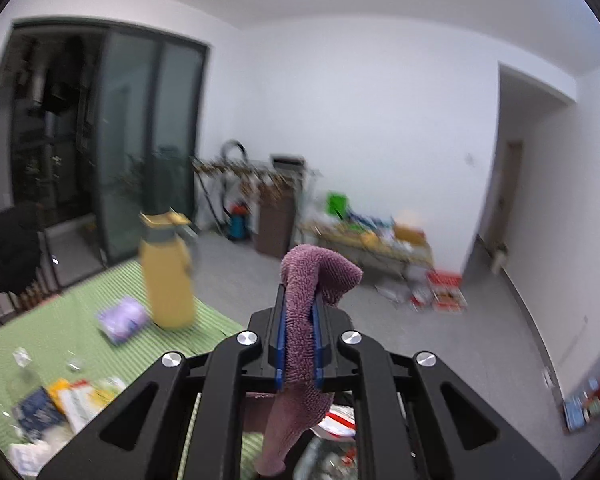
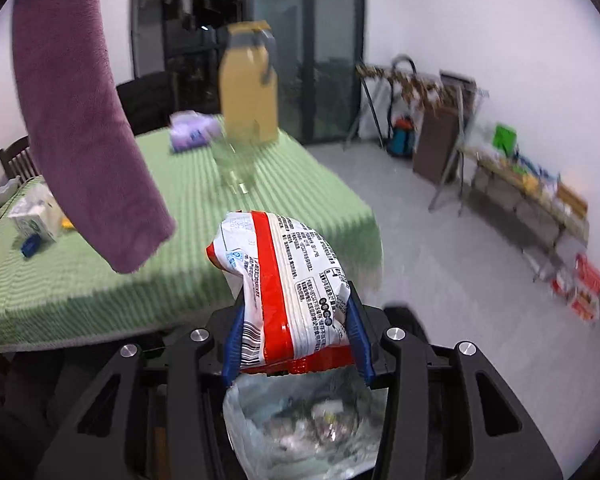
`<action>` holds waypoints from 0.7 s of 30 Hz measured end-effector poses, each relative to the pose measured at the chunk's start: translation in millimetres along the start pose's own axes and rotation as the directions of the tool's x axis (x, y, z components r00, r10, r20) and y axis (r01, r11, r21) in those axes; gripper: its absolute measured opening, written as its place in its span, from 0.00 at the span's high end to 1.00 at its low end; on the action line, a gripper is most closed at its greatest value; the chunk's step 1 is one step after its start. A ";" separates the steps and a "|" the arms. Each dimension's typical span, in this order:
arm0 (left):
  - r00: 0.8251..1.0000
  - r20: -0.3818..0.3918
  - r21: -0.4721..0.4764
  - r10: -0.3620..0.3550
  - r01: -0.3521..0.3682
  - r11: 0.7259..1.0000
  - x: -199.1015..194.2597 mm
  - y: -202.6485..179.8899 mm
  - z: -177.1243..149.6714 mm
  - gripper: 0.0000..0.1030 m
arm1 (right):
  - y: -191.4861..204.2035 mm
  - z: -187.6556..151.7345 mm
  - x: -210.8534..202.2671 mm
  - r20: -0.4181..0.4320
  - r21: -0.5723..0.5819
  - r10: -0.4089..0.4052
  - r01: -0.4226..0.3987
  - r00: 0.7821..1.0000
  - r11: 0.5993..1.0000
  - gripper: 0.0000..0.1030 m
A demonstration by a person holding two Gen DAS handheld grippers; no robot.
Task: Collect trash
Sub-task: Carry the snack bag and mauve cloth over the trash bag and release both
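Observation:
In the left wrist view my left gripper (image 1: 300,298) is shut on a purple towel (image 1: 300,344), which folds over the fingertips and hangs down below them. My right gripper (image 2: 296,304) is shut on a crumpled white and red snack packet (image 2: 296,280). Just beneath that packet sits a bin lined with a clear bag (image 2: 300,428), with blurred rubbish inside. The same towel (image 2: 80,120) hangs at the upper left of the right wrist view. Several loose wrappers (image 1: 72,396) lie on the green tablecloth (image 1: 92,296) at the lower left.
On the green table (image 2: 100,280) stand a yellow bottle (image 2: 250,92), a clear glass (image 2: 236,160), a purple tissue pack (image 2: 192,130) and a white box (image 2: 34,212). A dark chair (image 1: 8,252) stands behind it. A cluttered low rack (image 2: 532,200) lines the far wall.

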State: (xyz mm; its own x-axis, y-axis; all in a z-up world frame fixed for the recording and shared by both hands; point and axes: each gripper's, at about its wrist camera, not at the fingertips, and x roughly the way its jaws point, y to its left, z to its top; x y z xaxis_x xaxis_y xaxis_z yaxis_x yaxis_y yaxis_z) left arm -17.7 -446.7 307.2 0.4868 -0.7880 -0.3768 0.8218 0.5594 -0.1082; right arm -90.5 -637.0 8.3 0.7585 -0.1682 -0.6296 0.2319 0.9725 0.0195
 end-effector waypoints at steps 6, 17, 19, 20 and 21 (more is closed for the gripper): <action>0.974 -0.218 -0.018 -0.069 0.067 0.998 87.6 -33.7 -75.0 0.93 | -36.2 -63.3 53.2 -0.172 0.082 -0.059 0.074 0.983 0.994 0.57; 0.917 -0.395 0.087 -0.061 0.104 0.991 167.5 -74.4 -154.4 0.92 | -74.7 -147.0 135.7 -0.407 0.163 -0.088 0.167 0.909 0.972 0.54; 0.903 -0.428 0.112 -0.039 0.096 0.989 182.2 -75.5 -171.8 0.92 | -77.5 -151.6 139.2 -0.416 0.178 -0.084 0.172 0.905 0.969 0.52; 0.893 -0.450 0.116 -0.027 0.089 0.989 190.1 -77.8 -183.6 0.92 | -75.8 -153.6 139.8 -0.417 0.186 -0.081 0.172 0.905 0.967 0.47; 0.883 -0.469 0.117 -0.019 0.084 0.990 198.5 -76.7 -194.8 0.90 | -77.1 -156.3 142.9 -0.416 0.206 -0.076 0.175 0.906 0.963 0.45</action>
State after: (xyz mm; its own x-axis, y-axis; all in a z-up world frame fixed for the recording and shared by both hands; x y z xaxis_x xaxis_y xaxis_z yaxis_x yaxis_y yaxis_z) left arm -41.8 -596.0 61.5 0.2754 -0.5863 -0.7618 0.8885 0.4578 -0.0311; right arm -95.2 -710.9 -204.6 0.4162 -0.1591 -0.8953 0.4819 0.8735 0.0687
